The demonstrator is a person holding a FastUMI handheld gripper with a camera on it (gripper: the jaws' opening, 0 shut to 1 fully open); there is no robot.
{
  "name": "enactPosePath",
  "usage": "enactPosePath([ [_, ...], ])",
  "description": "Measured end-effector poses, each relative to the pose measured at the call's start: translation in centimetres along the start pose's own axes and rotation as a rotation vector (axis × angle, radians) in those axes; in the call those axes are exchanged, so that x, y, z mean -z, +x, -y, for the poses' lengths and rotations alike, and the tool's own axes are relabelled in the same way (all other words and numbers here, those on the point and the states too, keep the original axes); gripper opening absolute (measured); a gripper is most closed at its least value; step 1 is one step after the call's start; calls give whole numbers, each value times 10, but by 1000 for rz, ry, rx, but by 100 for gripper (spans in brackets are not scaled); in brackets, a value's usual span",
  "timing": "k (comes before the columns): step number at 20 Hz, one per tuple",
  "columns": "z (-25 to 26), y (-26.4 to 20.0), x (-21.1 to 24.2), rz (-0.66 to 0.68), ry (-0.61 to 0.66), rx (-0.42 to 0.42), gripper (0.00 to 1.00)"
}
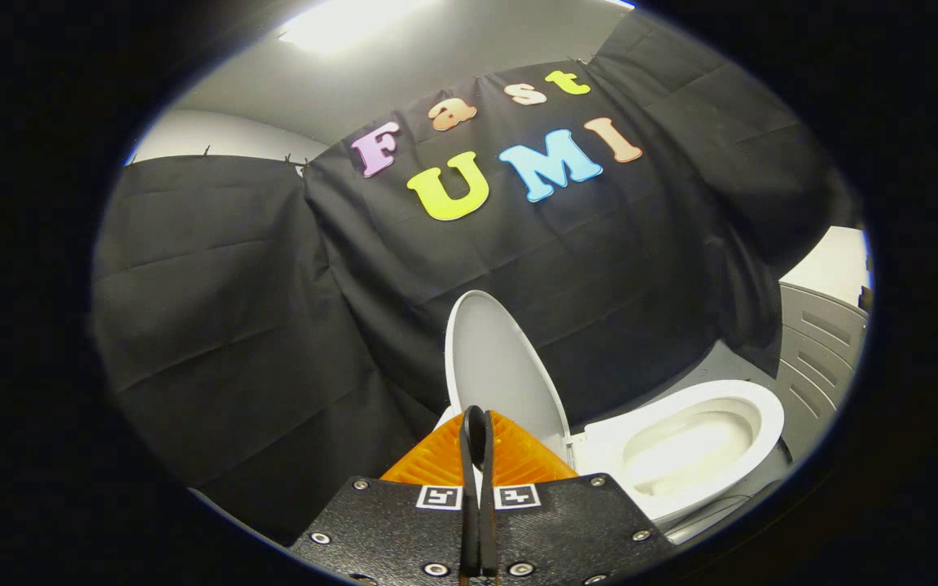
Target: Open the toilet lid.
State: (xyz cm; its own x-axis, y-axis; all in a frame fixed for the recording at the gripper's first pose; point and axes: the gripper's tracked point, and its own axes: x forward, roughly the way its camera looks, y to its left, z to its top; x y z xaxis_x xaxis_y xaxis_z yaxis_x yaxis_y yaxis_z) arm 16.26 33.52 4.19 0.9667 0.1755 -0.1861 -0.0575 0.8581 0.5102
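Lid (500, 366) is already flipped up, standing just beyond the fingertips and leaning on the black cloth wall (273, 325), bowl (693, 448) open beside it, and the gripper (477, 423) has its orange fingers (436, 464) pinched together on nothing.

The gripper (477, 423) is held with its two orange fingers (518, 456) pressed together, nothing being clamped between them.

A grey floor (705, 362) carries the white toilet (685, 456). Its lid (497, 366) stands raised against the black cloth
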Motion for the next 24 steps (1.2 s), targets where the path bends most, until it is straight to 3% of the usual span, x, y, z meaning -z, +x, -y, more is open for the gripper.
enactPosePath([
  [19,-90,33,46,-43,-119,-76,0],
  [22,-97,39,46,-56,-210,-113,8],
  [23,-90,35,47,-71,-227,-103,16],
  [24,-83,27,45,-68,-225,-98,32],
])
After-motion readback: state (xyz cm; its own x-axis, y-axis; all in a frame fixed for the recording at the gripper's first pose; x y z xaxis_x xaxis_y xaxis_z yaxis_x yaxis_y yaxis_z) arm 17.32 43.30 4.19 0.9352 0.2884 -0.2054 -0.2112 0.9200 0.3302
